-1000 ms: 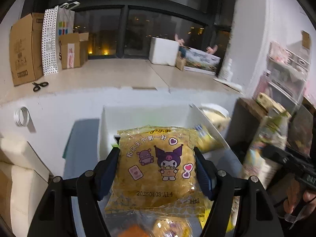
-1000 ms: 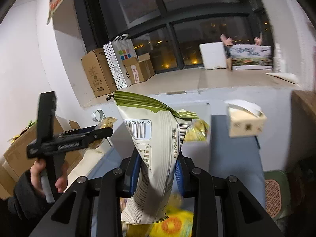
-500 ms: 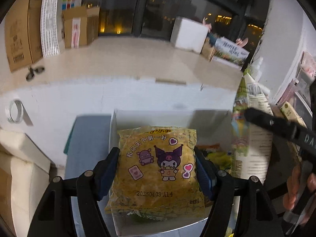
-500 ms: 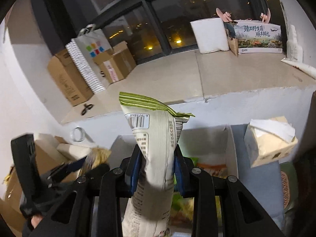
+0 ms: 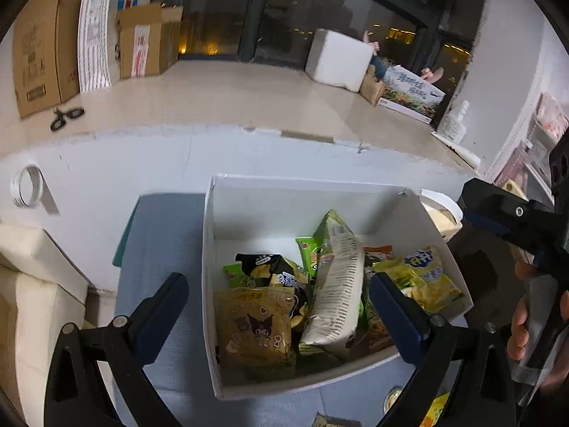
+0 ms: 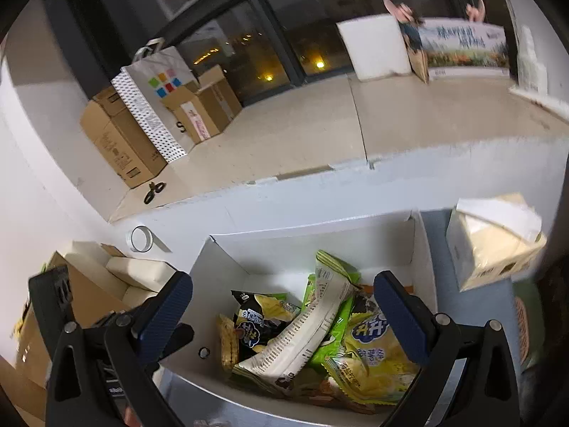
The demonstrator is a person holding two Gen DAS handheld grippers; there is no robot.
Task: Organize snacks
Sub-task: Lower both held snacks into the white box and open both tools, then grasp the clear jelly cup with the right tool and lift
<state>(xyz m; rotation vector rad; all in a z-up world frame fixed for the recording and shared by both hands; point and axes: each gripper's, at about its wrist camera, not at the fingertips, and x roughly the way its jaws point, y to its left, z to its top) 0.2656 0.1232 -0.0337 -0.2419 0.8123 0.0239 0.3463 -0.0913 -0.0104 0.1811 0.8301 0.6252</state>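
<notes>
A white open box (image 5: 284, 199) (image 6: 249, 256) sits on a blue mat and holds several snack bags. The yellow Kuromi bag (image 5: 254, 327) lies at the box's front left. The white-and-green chip bag (image 5: 336, 284) (image 6: 306, 323) lies tilted across the middle. A yellow bag (image 6: 373, 363) lies at the right. My left gripper (image 5: 277, 306) is open and empty above the box's front. My right gripper (image 6: 282, 306) is open and empty above the box; it also shows at the right edge of the left wrist view (image 5: 515, 220).
A tissue box (image 6: 494, 242) stands right of the white box. A tape roll (image 5: 26, 185) hangs on the low white wall. Scissors (image 5: 65, 115), cardboard boxes (image 5: 35, 46) and a white foam box (image 5: 338, 58) sit on the ledge behind. More snacks (image 5: 437, 405) lie near the front.
Both grippers have opened. The Kuromi bag and the white-and-green chip bag have dropped into the white box, and both grippers now point down over it.
</notes>
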